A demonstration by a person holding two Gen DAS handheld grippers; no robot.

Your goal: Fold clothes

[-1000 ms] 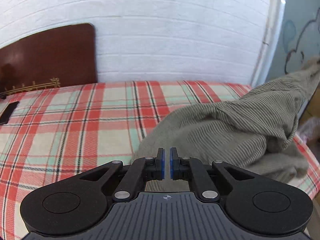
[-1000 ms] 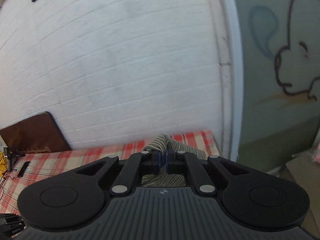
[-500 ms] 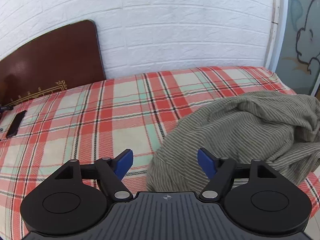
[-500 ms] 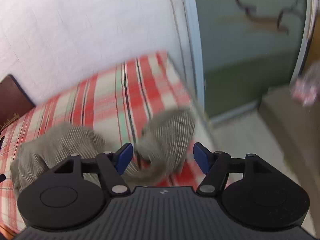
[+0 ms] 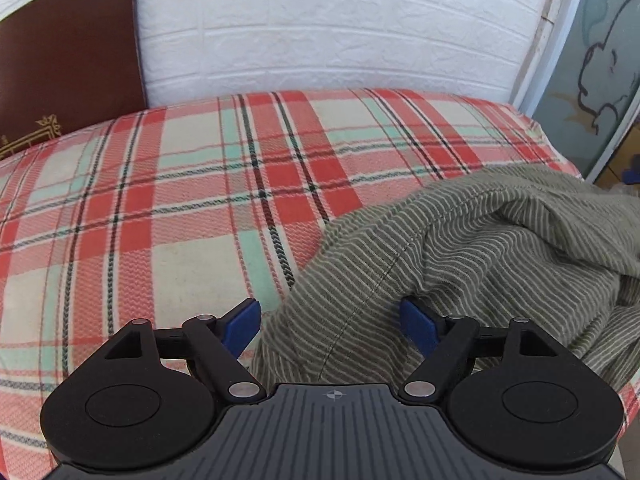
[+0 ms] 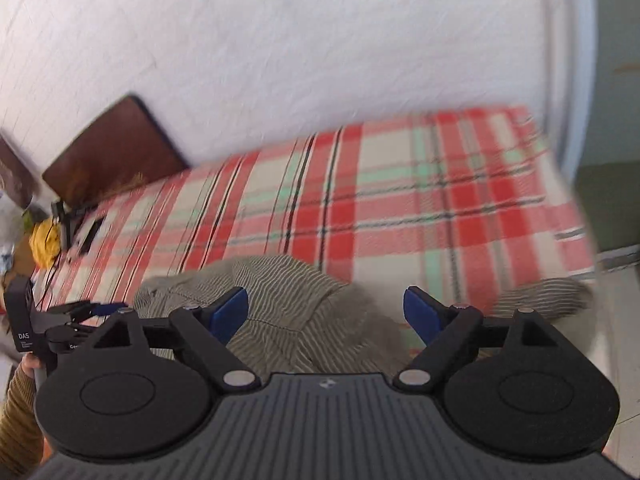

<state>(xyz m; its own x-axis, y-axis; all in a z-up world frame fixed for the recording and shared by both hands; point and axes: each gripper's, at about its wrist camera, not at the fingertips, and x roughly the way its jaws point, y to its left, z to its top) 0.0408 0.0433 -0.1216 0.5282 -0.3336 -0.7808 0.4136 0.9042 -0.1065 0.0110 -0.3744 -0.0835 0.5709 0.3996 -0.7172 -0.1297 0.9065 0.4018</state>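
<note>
A crumpled olive garment with thin white stripes (image 5: pixel 460 248) lies on the right part of the plaid bed (image 5: pixel 180 200). My left gripper (image 5: pixel 330 320) hovers low over the garment's left edge. Its jaws are opening, with cloth below the gap and no pad pressing on it. In the right wrist view the same garment (image 6: pixel 288 292) lies just ahead, one end hanging over the bed's right edge (image 6: pixel 544 296). My right gripper (image 6: pixel 326 314) is above it, jaws opening, nothing gripped. The left gripper (image 6: pixel 100 310) shows at the far left, held by a hand.
A brown headboard (image 5: pixel 68 48) leans on the white brick wall (image 5: pixel 320 28) behind the bed. A dark phone (image 6: pixel 90 232) and a yellow object (image 6: pixel 44 240) lie near the head end. A glass door with a cartoon drawing (image 5: pixel 600 80) and the floor border the bed on the right.
Both grippers went from shut to wide open and tipped down toward the bed. The garment, stretched up toward the right before, now lies slack on the blanket.
</note>
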